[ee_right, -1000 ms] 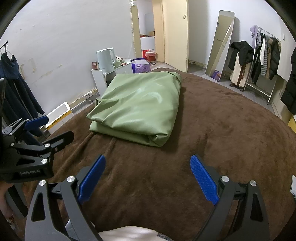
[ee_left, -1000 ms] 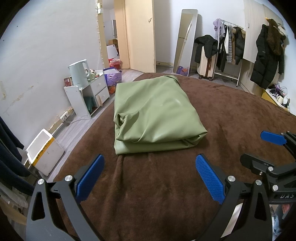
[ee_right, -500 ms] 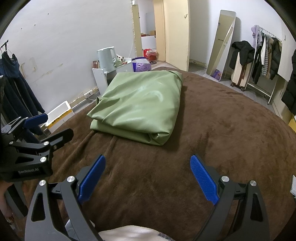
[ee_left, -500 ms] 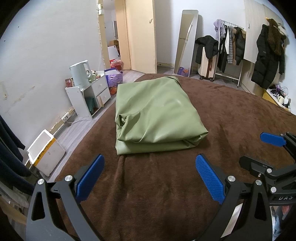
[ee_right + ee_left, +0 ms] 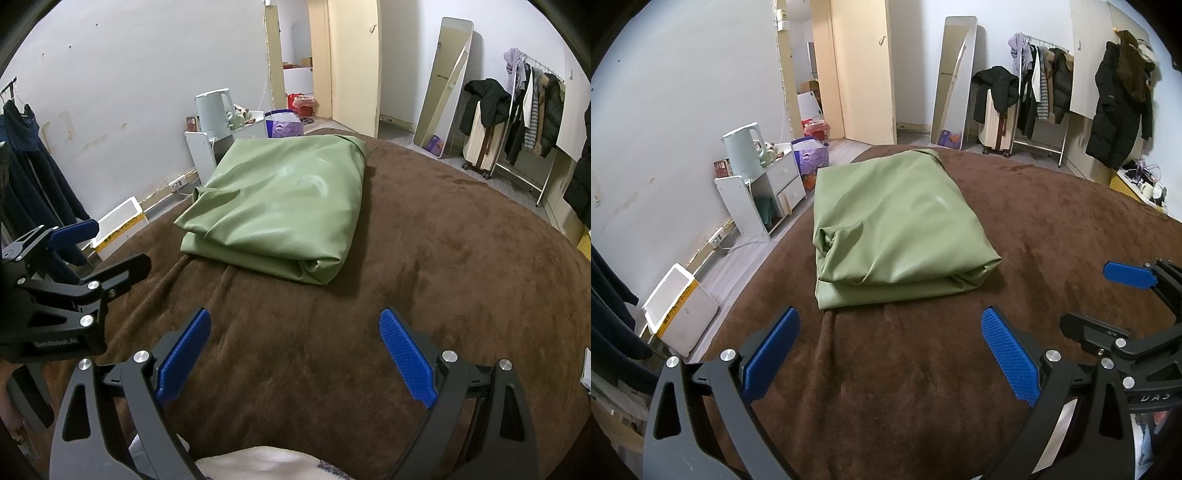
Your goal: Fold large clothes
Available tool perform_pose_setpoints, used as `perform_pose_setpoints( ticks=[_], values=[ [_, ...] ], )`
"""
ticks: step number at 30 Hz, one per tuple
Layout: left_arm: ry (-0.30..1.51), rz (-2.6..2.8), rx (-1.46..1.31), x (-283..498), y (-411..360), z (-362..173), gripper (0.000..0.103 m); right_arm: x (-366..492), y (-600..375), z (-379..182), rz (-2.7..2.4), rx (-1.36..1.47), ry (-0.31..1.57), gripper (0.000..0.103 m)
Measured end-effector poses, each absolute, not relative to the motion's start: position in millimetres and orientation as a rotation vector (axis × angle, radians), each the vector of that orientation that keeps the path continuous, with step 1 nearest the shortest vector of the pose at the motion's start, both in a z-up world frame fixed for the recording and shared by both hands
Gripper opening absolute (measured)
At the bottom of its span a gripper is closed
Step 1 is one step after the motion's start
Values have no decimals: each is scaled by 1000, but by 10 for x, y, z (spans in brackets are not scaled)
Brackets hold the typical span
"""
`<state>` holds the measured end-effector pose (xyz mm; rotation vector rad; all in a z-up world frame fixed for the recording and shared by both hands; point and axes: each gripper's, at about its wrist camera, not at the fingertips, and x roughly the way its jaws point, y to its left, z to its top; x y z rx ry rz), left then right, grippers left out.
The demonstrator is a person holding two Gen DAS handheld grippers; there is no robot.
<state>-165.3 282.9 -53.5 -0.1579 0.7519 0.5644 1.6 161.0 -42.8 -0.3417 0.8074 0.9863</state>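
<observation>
A green garment [image 5: 897,225] lies folded into a thick rectangle on the brown blanket [image 5: 1052,221] of the bed; it also shows in the right wrist view [image 5: 280,206]. My left gripper [image 5: 890,336] is open and empty, held over the blanket a little short of the garment's near edge. My right gripper [image 5: 295,339] is open and empty, also short of the garment. Each gripper appears in the other's view, the right one [image 5: 1126,314] at the right and the left one [image 5: 74,258] at the left.
A white side cabinet [image 5: 757,195] with a pale kettle [image 5: 742,151] stands left of the bed. A white and yellow box [image 5: 679,314] lies on the floor. A mirror [image 5: 953,77], suitcase [image 5: 997,125] and clothes rack [image 5: 1041,92] stand at the far wall. Dark clothes [image 5: 29,173] hang at the left.
Both grippers have drawn back and lifted slightly from the garment. The garment has not moved.
</observation>
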Motion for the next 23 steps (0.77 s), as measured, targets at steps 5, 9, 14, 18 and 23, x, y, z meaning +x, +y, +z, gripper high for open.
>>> perform_pose_setpoints(
  ticks=[5, 9, 14, 18, 23],
  values=[
    [759, 557, -158, -1631, 2839, -554, 96, 19, 1612, -433, 986, -342, 810, 92],
    [751, 554, -172, -1630, 2869, -563, 96, 21, 1610, -433, 986, -341, 809, 92],
    [757, 556, -174, -1629, 2884, -594, 96, 23, 1608, -435, 986, -341, 810, 92],
    [761, 559, -180, -1617, 2887, -593, 96, 25, 1606, -439, 985, -341, 809, 92],
    [768, 560, -181, -1608, 2893, -581, 96, 41, 1611, -444, 983, -336, 809, 92]
  ],
)
